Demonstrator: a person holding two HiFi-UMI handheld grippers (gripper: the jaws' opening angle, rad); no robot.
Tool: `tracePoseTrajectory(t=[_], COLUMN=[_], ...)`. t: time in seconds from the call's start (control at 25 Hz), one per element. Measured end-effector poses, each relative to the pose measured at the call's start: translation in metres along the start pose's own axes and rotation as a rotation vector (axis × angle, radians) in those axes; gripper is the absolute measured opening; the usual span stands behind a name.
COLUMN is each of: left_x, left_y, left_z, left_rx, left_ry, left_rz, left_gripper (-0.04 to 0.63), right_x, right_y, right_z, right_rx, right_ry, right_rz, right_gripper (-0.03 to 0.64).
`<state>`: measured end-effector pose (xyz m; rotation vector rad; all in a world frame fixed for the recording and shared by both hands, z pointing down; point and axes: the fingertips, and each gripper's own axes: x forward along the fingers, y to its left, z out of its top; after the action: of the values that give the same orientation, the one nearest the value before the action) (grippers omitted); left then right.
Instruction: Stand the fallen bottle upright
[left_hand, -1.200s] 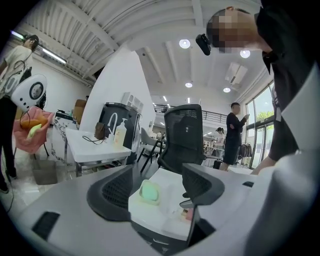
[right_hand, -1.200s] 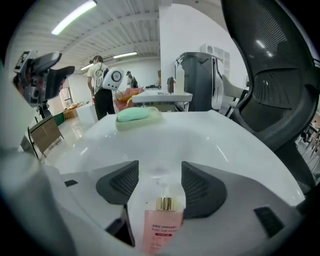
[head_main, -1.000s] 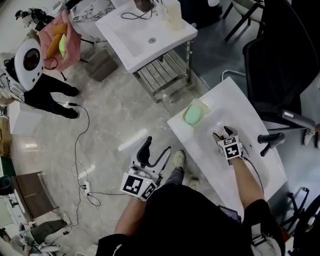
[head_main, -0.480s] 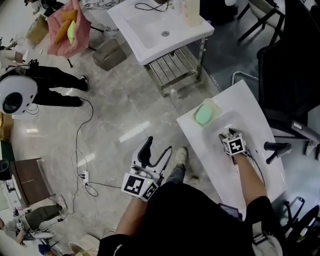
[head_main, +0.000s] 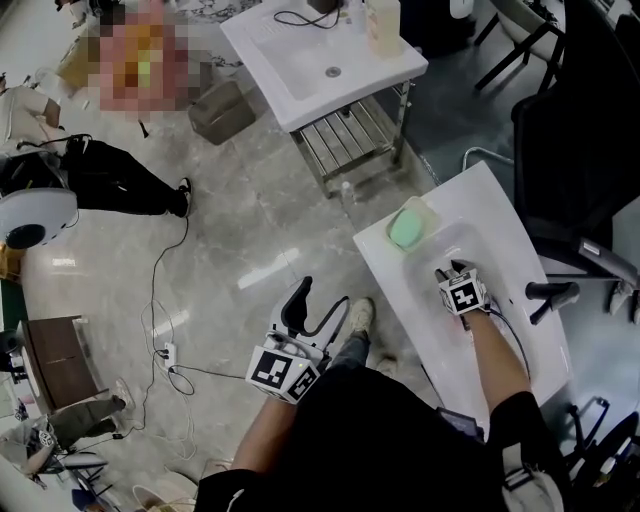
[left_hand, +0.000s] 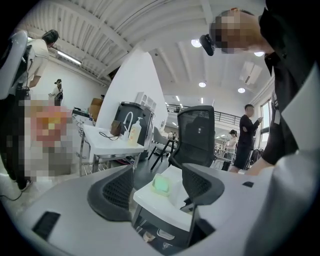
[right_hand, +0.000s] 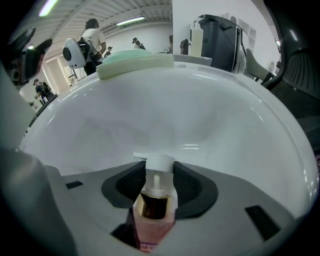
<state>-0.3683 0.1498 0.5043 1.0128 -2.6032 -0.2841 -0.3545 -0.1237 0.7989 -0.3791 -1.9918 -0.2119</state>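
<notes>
Within the basin (right_hand: 225, 125), pink pump bottle (right_hand: 156, 231), gold collar (right_hand: 155, 206), white head (right_hand: 160, 163), right gripper (right_hand: 159, 176) just closing on it, left gripper (left_hand: 157, 189) wide.

Test lab, freestanding sinks (head_main: 280, 50), flr cables (head_main: 153, 290)

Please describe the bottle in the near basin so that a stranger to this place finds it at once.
Find the white ceramic basin directly before the person. In its bowl the right gripper, whose jaws have just been closing, grips a small clear bottle of pink liquid. Its gold collar and white pump head separate it from the pale green block on the rim.
</notes>
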Motion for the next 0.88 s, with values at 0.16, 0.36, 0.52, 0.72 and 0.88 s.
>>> tracePoseTrajectory(t=[0.16,0.36,0.52,0.72,0.88], left_x=[-0.007,-0.011,-0.009,-0.006,-0.007], left_y=[-0.004,-0.016,-0.031,-0.057,-0.079], left_z=[0.001,0.001,-0.002,-0.004,-0.007], left_rx=[0.002,-0.01,-0.007,-0.001,0.014], left_ry=[-0.012,-0.027,-0.024,-0.023,-0.019], left_rz=[-0.001,-0.015,-0.054,-0.121,-0.181], left_gripper=[0.318,0.318,0.318,0.318,0.318], right_x=[-0.019,-0.054,-0.09,-0.133,-0.161], right_y=[0.021,0.027,0.028,0.027,0.023], right_z=[0.008,0.015,0.022,0.019,0.008], right_rx=[-0.059,-0.065,-0.031,0.016,0.059], right_ry=[-0.07,-0.19,-0.283,-0.375,-0.438], right_rz=[-0.012,-0.036,-0.059,-0.1,-0.136], right_gripper=[0.186,0.186,0.184,0.183,0.179])
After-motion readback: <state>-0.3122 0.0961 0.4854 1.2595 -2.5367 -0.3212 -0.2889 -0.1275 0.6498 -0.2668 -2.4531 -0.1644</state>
